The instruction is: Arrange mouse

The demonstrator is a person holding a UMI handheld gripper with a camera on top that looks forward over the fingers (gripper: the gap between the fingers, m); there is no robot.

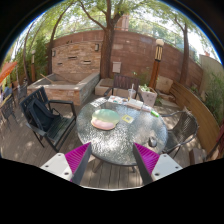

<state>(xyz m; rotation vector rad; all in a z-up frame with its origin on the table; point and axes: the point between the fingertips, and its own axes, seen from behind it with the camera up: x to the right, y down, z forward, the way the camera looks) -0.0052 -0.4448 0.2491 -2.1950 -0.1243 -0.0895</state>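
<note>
Two magenta-padded fingers of your gripper [112, 165] sit nearest the lens, spread wide with nothing between them, hovering just short of the near rim of the round glass-topped patio table [85, 148].

Taking that table as your landmark and reading left to right: a dark metal-framed chair [45, 118] stands at its left side. On the glass, left of centre, lies a flat oval pale-green object [104, 123], and on its far end rests a small rounded pinkish-tan thing [103, 114] that I judge to be the mouse, though it is too small to be sure. A small pale item [127, 119] lies just right of it, unidentifiable. Beyond the table's far edge are light-coloured chairs [121, 93], with a brick wall [85, 50] behind. Another dark chair [182, 124] stands at the right side.

No container with visible contents shows on the table; if the green oval is a dish, only the supposed mouse is on it.

To do this step well, bring the fingers forward low over the glass, keep them spread, centre them on the mouse, and line them up across its narrow sides before closing.
</note>
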